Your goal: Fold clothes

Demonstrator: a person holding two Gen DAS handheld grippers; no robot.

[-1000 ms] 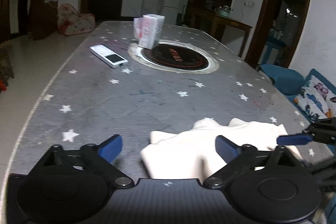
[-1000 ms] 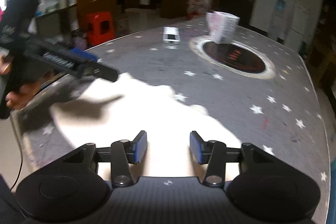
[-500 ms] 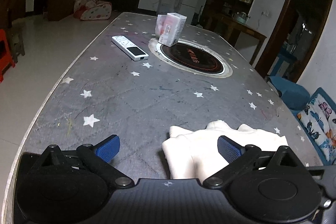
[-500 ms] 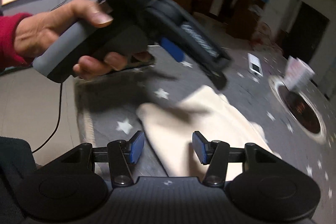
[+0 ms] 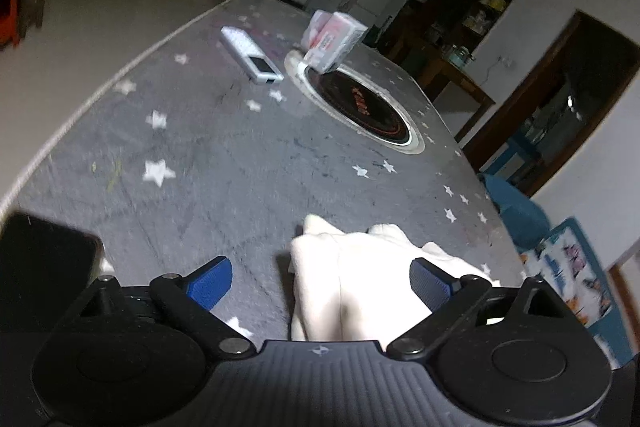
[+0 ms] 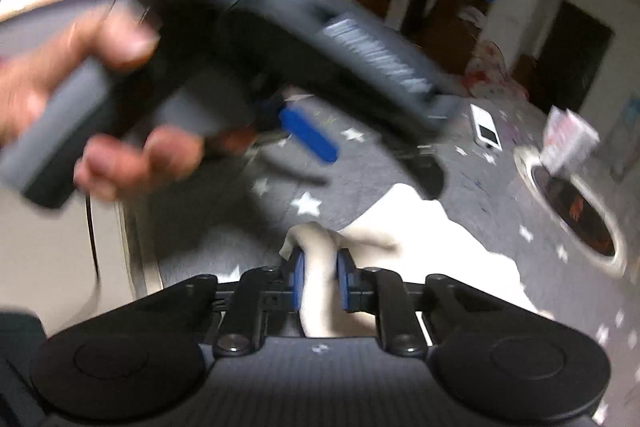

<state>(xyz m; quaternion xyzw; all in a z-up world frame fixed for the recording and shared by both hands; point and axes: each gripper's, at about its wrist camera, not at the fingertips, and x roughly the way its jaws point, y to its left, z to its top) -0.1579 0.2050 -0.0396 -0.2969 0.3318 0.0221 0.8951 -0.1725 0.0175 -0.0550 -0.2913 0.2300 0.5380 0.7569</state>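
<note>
The right gripper, open half a second before, had clamped onto a bunched fold of the cream garment near the table's edge. The left gripper had tilted, its fingers spread as before.

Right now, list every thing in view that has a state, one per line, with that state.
Left claw: open, fingers wide apart over the cloth.
Right claw: shut on the cream garment.
Cream garment: bunched, lying on the table, one fold pinched.
Remote: lying flat.
Tissue pack: standing at the cooktop's rim.
Built-in cooktop: bare, no pot.
</note>
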